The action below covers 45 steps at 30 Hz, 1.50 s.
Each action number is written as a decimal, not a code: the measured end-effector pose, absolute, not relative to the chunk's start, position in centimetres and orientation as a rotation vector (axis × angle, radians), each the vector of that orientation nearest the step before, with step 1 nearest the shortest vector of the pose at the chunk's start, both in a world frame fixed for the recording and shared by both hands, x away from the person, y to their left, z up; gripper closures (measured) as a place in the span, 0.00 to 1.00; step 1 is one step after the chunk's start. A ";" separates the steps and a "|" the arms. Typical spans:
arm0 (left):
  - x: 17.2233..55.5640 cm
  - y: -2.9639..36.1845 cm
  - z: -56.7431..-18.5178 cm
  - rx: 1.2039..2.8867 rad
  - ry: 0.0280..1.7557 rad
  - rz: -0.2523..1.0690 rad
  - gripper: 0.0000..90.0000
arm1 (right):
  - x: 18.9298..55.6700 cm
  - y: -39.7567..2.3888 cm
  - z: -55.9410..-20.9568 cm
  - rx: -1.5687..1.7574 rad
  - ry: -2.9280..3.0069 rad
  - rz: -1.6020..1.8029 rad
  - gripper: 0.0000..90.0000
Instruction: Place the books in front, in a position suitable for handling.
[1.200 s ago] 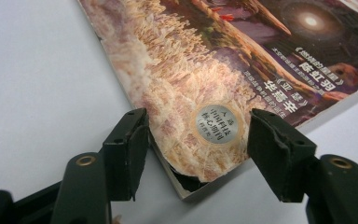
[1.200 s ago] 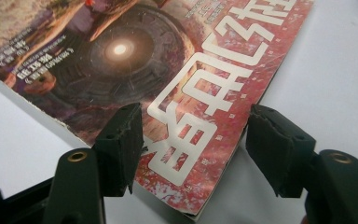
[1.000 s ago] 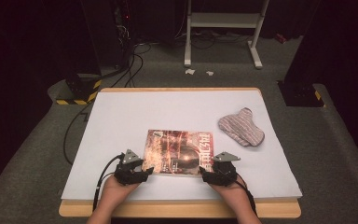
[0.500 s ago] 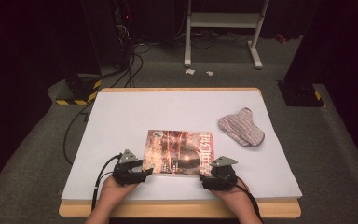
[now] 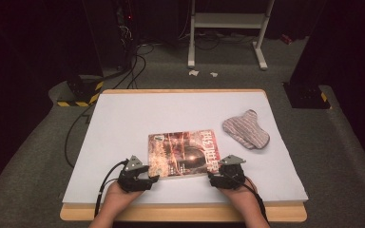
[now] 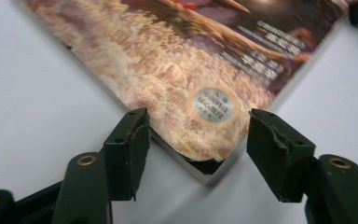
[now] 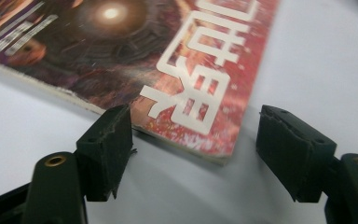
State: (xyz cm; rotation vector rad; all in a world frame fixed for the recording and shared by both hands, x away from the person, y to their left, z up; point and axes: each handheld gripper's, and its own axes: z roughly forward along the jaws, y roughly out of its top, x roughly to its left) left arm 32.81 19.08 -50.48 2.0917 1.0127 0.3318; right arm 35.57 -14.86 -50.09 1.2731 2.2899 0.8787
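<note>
A magazine (image 5: 183,153) with a dark red cover lies flat on the white table top (image 5: 123,118), near its front edge. My left gripper (image 5: 153,178) rests at the magazine's near left corner. In the left gripper view that worn corner (image 6: 205,149) sits between the open jaws of my left gripper (image 6: 198,154), with the left pad close against the edge. My right gripper (image 5: 214,176) is at the near right corner. My right gripper (image 7: 193,149) stands open around the corner of the cover (image 7: 168,60), pads apart from it, its jaws having just opened a little wider.
A striped fabric mitt (image 5: 245,129) lies to the right of the magazine, farther back. The table's wooden front edge (image 5: 180,213) is just under the person's hands. Cables, a hazard-striped base (image 5: 78,95) and a white stand (image 5: 228,28) are on the floor behind.
</note>
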 end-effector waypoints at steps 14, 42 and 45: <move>33.2 19.5 -49.8 2.037 0.998 0.336 0.43 | 37.0 -16.9 -49.6 1.372 2.130 0.902 0.37; 46.5 19.1 -50.2 2.055 1.142 0.353 0.38 | 34.2 -14.2 -49.5 1.289 2.257 1.028 0.37; 45.5 19.1 -50.2 2.070 1.124 0.345 0.39 | 34.3 -14.3 -49.5 1.296 2.254 1.031 0.37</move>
